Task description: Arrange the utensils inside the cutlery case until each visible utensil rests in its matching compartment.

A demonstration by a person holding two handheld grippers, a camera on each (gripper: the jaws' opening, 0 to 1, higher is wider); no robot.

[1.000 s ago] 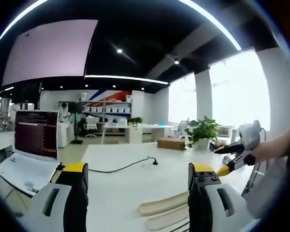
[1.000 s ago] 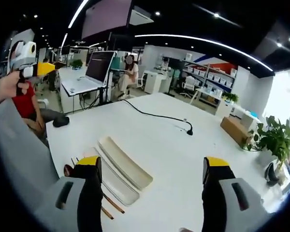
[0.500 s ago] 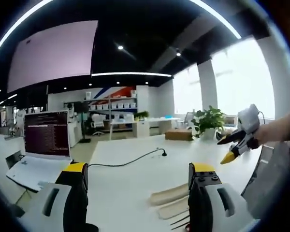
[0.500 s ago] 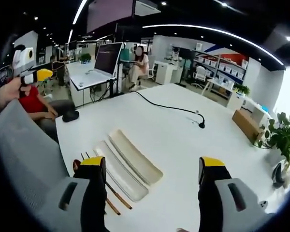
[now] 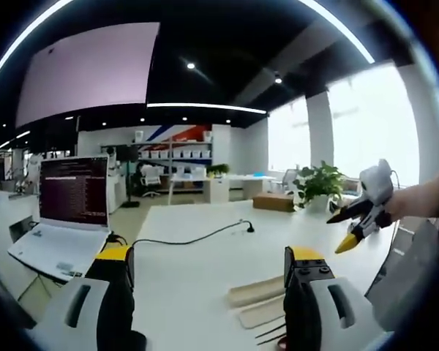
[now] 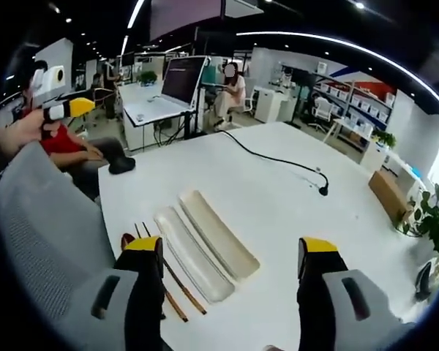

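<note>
Two cream, long cutlery case trays lie side by side on the white table (image 6: 293, 212): one tray (image 6: 219, 234) further in, the other tray (image 6: 192, 254) nearer the edge. Thin brown chopsticks (image 6: 172, 281) and a dark reddish spoon (image 6: 128, 240) lie beside the nearer tray, partly hidden behind my right jaw. My right gripper (image 6: 230, 248) hovers open above them, holding nothing. In the left gripper view, the trays (image 5: 256, 291) and the chopsticks (image 5: 267, 333) sit low between the jaws. My left gripper (image 5: 209, 256) is open, held high off the table. The right gripper (image 5: 358, 219) shows at right, in a hand.
A black cable (image 6: 278, 157) runs across the table. A laptop (image 5: 66, 212) stands at the left, and a cardboard box (image 5: 272, 202) and a plant (image 5: 314, 194) at the far end. A grey chair back (image 6: 44, 219) is close on the left, with a seated person in red (image 6: 73, 146) beyond it.
Both cameras have shifted. The right gripper view has come nearer to the trays, which look larger. Nothing on the table has moved, and both grippers stay open.
</note>
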